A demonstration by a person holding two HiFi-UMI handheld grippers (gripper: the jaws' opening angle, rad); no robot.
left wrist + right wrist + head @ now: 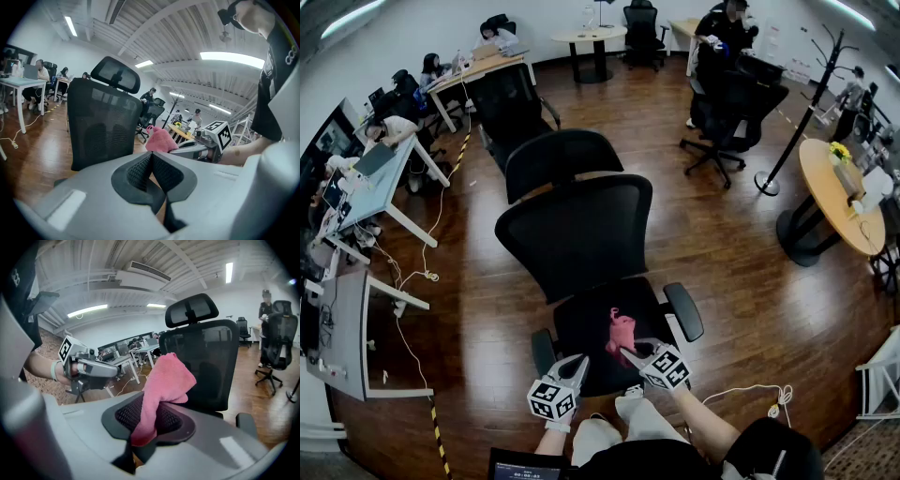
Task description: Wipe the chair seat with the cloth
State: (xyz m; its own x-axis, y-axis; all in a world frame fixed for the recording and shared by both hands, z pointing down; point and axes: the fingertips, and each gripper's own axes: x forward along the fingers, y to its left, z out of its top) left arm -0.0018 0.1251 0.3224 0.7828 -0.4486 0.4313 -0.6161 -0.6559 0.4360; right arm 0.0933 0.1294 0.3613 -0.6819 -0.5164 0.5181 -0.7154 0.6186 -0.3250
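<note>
A black mesh office chair stands in front of me, its seat (586, 330) just below its backrest (581, 232). A pink cloth (621, 331) hangs above the seat, pinched in my right gripper (628, 354); in the right gripper view the cloth (161, 385) bunches up between the shut jaws. My left gripper (578, 364) hovers at the seat's near left edge, its jaws closed with nothing between them. From the left gripper view the cloth (159, 139) and the right gripper (206, 145) appear to the right of the chair back (103, 123).
A second black chair (558, 159) stands directly behind the first. Armrests (684, 311) flank the seat. Desks with seated people (389, 131) line the left; a round wooden table (834, 197), a coat stand (797, 122) and more chairs (727, 112) are at the right. Cables (750, 392) lie on the wood floor.
</note>
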